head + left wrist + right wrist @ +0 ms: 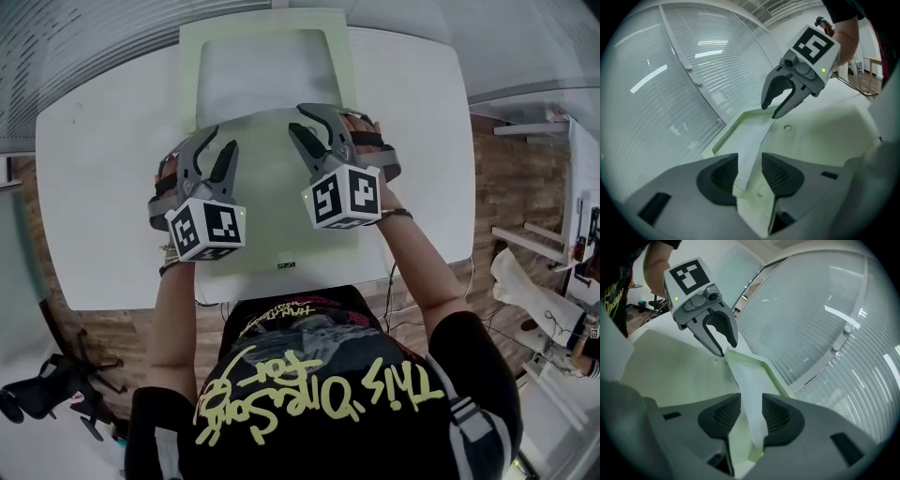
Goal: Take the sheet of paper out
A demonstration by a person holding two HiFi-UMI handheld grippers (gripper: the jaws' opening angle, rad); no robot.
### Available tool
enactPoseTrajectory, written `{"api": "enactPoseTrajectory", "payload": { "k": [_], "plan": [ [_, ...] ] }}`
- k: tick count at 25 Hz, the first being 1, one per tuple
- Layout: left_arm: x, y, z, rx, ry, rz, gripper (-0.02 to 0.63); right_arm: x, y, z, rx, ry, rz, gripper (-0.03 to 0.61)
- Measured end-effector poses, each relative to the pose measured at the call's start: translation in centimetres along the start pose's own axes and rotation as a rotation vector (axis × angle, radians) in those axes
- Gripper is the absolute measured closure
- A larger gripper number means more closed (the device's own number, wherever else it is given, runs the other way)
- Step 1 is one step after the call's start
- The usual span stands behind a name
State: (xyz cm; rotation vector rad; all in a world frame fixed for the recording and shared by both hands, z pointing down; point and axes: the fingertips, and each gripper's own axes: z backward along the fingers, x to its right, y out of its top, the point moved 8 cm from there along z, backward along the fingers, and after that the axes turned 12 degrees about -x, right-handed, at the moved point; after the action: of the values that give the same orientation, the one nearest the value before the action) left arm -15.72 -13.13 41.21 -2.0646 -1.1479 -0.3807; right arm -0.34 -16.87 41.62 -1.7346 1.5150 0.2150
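Left tool (222, 141), right tool (296, 117), jaws apart, sheet of paper (744, 380) between (near edge hidden)

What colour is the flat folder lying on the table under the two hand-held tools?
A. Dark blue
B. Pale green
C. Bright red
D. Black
B: the folder on the white table is pale green, with a white sheet showing at its far end.

White table (94, 187), window blinds (670, 84), wooden floor (108, 337)
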Motion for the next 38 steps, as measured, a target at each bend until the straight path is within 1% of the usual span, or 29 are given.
{"api": "enactPoseTrajectory", "payload": {
  "k": [3,9,20,26,31,38],
  "plan": [
    [-0.4,0.2,-0.6,-0.004,0.000,-0.008,0.466,0.1,0.0,-0.8,-0.020,0.001,0.025,0.448],
    [-0.9,0.4,-1.8,-0.031,-0.004,-0.029,0.466,0.5,0.1,-1.9,-0.032,0.025,0.022,0.440],
    [-0.6,1.0,-3.4,-0.062,-0.020,-0.066,0.465,0.3,0.3,-3.4,-0.051,0.031,0.086,0.437],
    [-0.3,1.2,-4.1,-0.086,-0.034,-0.094,0.465,0.0,0.2,-4.0,-0.069,0.046,0.085,0.437],
    [0.1,1.1,-5.1,-0.123,-0.048,-0.124,0.466,-0.5,0.4,-4.8,-0.085,0.054,0.119,0.435],
    [0.2,1.3,-6.0,-0.133,-0.059,-0.120,0.466,-0.9,0.4,-5.8,-0.106,0.048,0.158,0.434]
  ]
}}
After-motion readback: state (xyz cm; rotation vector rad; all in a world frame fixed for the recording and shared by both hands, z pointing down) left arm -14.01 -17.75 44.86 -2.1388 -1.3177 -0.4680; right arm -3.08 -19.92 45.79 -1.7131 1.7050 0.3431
